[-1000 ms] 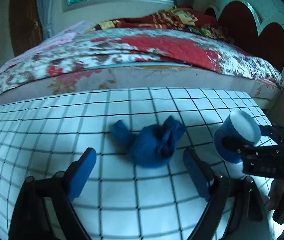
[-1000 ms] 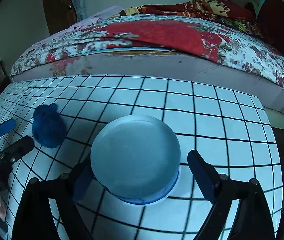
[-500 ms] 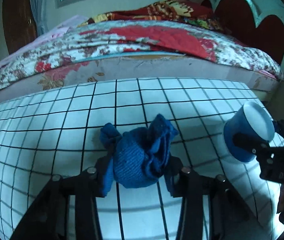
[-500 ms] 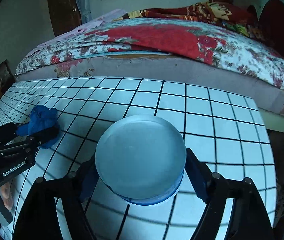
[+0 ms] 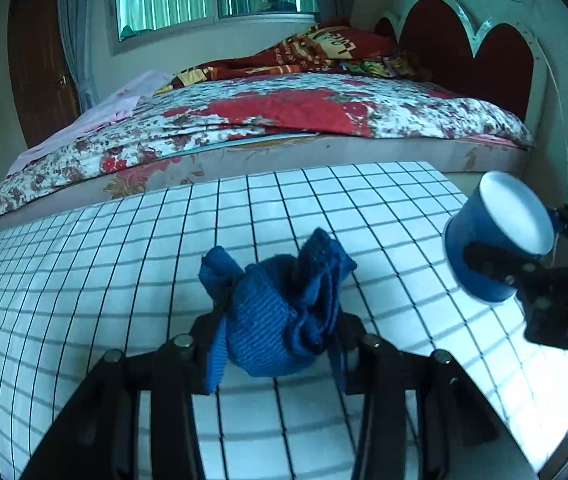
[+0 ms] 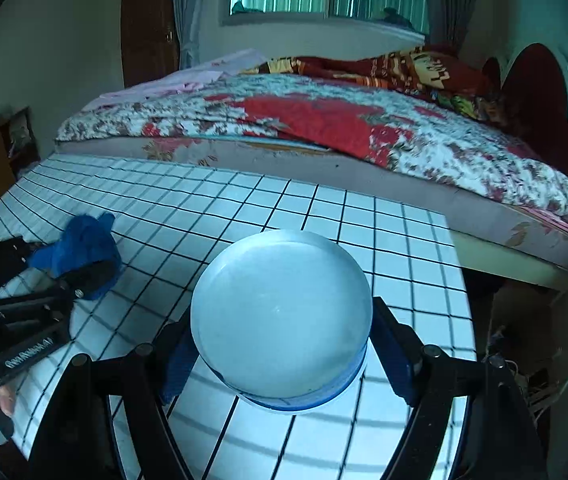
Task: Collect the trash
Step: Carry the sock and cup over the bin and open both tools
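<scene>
Two grippers are busy at this moment, and each one has a piece of trash between its fingers. In the lower middle of the left wrist view, the left gripper (image 5: 278,332) is clenched on a crumpled blue cloth (image 5: 280,316), which bulges up and out between the two jaws above the checkered tablecloth (image 5: 124,264). The cloth looks soft and light; I judge that it will give way under pressure and cannot break, so taking it by the thick middle of the bundle, as now, is safer than taking a loose corner, which could slip out or hang down. In the lower middle of the right wrist view, the right gripper (image 6: 280,354) is grasping a blue paper cup (image 6: 282,320) by its side wall, with the white bottom of the cup turned toward the camera. The same cup shows at the right edge of the left wrist view, tilted and lifted off the table. The cup seems light and thin, so I think a hard squeeze will dent it; a hold on the wall near the stiffer rim or base should be the most stable. Behind the table, across the upper half of both frames, a bed (image 5: 284,120) with a flowered cover is standing.
</scene>
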`<state>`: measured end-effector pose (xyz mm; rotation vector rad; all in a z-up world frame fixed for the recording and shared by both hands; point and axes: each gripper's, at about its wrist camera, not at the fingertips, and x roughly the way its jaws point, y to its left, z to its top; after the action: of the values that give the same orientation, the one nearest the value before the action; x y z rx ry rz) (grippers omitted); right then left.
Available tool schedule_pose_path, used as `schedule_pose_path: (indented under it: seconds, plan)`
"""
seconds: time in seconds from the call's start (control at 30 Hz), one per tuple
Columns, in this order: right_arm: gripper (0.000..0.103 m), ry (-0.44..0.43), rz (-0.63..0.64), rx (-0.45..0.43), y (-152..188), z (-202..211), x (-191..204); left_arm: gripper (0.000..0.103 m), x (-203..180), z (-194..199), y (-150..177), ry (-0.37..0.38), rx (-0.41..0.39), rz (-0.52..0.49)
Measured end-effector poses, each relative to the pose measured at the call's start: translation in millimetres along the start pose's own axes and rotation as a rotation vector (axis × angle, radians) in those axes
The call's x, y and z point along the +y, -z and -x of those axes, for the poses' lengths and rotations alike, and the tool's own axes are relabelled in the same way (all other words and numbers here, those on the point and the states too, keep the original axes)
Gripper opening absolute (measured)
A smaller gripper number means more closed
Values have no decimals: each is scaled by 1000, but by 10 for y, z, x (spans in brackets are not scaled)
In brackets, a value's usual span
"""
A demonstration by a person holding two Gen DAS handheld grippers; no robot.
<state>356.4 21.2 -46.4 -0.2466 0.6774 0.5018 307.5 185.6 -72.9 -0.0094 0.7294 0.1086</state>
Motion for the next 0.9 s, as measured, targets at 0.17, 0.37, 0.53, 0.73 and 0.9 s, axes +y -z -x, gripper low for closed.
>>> schedule_pose_path:
  seconds: [0.17, 0.37, 0.53, 0.73, 0.9]
  plan:
    - [80, 17, 11, -37, 124, 451, -9, 43, -187, 296, 108, 2, -18, -16]
    - [80, 32, -13, -63, 348, 938, -79, 43, -461, 693, 234, 30, -52, -41]
    - [80, 51, -50, -72, 632, 1379, -222, 43, -748, 1037, 347, 79, -79, -64]
    - [80, 69, -142, -77, 1085, 1961, -555, 43, -1279, 1455, 559, 160, -97, -131]
    - [80, 111, -219, -71, 1502, 2378, -858, 43, -1739, 1656, 719, 222, -90, -186]
